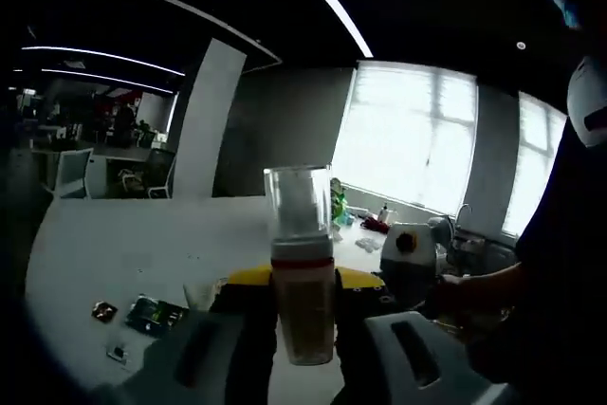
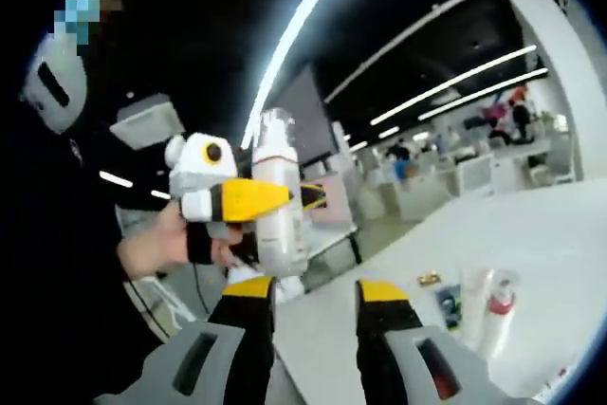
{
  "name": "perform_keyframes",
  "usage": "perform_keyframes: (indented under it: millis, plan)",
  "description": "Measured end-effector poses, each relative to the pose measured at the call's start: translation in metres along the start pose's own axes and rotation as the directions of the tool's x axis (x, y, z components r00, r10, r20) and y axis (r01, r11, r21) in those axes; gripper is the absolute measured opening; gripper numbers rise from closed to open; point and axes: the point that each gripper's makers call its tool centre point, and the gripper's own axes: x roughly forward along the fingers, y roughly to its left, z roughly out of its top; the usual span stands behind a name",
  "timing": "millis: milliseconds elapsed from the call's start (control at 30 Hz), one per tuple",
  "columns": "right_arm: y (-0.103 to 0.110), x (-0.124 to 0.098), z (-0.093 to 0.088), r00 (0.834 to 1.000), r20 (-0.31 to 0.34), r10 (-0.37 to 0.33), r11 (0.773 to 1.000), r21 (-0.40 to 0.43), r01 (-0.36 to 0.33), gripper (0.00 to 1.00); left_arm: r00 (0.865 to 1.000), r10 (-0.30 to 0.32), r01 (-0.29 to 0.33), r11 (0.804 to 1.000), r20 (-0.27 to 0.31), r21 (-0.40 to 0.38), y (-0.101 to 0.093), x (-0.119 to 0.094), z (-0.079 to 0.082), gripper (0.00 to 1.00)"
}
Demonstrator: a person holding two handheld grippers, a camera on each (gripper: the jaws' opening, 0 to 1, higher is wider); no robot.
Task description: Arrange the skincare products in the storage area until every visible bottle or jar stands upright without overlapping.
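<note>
Carrying a bottle, mid-air

Holding a clear-capped bottle (image 1: 303, 272) at frame centre, the left gripper (image 1: 303, 329) is clamped on it, lifted above the white table (image 1: 142, 244). The right gripper (image 2: 313, 301) hangs wide, holding nothing. Other bottles (image 2: 486, 315) stand at lower right. Next, likely, setting it down upright, apart from them.

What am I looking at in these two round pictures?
No robot here: a person holds a two-jaw gripper in each hand, each with its own forward-looking camera. In the left gripper view, the left gripper clamps a clear-capped bottle with a red band and beige body, lifted above the white table. The right gripper view shows that same bottle from the other side, while the open right gripper holds nothing. On the table stand two pale tubes; small flat packets lie nearby.
</note>
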Motion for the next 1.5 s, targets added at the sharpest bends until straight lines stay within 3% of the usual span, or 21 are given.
perform_keyframes:
  millis: [33, 167, 300, 400, 467, 600, 733, 833, 1000, 1300, 1400, 1500]
  plan:
    - [0.001, -0.004, 0.005, 1.000, 0.002, 0.031, 0.999, 0.019, -0.031, 0.27, 1.000, -0.019, 0.019, 1.000, -0.006, 0.015, -0.002, -0.001, 0.001, 0.18]
    - [0.003, -0.015, 0.031, 0.996, -0.017, 0.083, 0.995, -0.048, -0.084, 0.29, 0.996, -0.084, 0.085, 0.996, -0.009, 0.041, -0.010, -0.006, 0.011, 0.18]
    - [0.017, -0.011, 0.059, 0.989, -0.003, 0.146, 0.988, -0.046, -0.146, 0.33, 0.987, -0.153, 0.156, 0.984, -0.038, 0.084, -0.020, -0.006, 0.011, 0.18]
    - [0.039, -0.004, 0.077, 0.969, 0.020, 0.247, 0.968, -0.045, -0.246, 0.34, 0.973, -0.220, 0.226, 0.969, -0.066, 0.103, -0.033, -0.006, 0.008, 0.18]
    - [0.052, 0.000, 0.081, 0.951, 0.017, 0.309, 0.951, -0.031, -0.309, 0.34, 0.955, -0.284, 0.291, 0.952, -0.081, 0.097, -0.046, -0.007, 0.005, 0.18]
    - [0.068, 0.006, 0.068, 0.923, -0.059, 0.381, 0.920, -0.077, -0.385, 0.30, 0.929, -0.351, 0.361, 0.928, -0.116, 0.088, -0.062, -0.007, -0.003, 0.18]
    - [0.080, 0.007, 0.057, 0.905, -0.099, 0.414, 0.902, -0.087, -0.422, 0.27, 0.918, -0.365, 0.381, 0.920, -0.156, 0.086, -0.066, -0.007, -0.015, 0.18]
    - [0.087, 0.005, 0.045, 0.887, -0.153, 0.435, 0.886, -0.103, -0.452, 0.20, 0.911, -0.377, 0.394, 0.915, -0.169, 0.083, -0.069, -0.008, -0.020, 0.18]
    - [0.088, 0.003, 0.042, 0.887, -0.164, 0.431, 0.884, -0.118, -0.452, 0.12, 0.901, -0.391, 0.410, 0.909, -0.188, 0.072, -0.072, -0.009, -0.026, 0.18]
    - [0.088, -0.001, 0.038, 0.888, -0.178, 0.424, 0.868, -0.202, -0.454, 0.10, 0.903, -0.384, 0.406, 0.909, -0.194, 0.089, -0.079, -0.008, -0.032, 0.18]
    - [0.086, -0.001, 0.036, 0.894, -0.172, 0.414, 0.870, -0.214, -0.444, 0.09, 0.909, -0.374, 0.394, 0.914, -0.185, 0.091, -0.075, -0.008, -0.034, 0.19]
    - [0.082, -0.001, 0.031, 0.899, -0.172, 0.402, 0.870, -0.234, -0.434, 0.09, 0.929, -0.325, 0.347, 0.931, -0.176, 0.113, -0.067, -0.005, -0.043, 0.22]
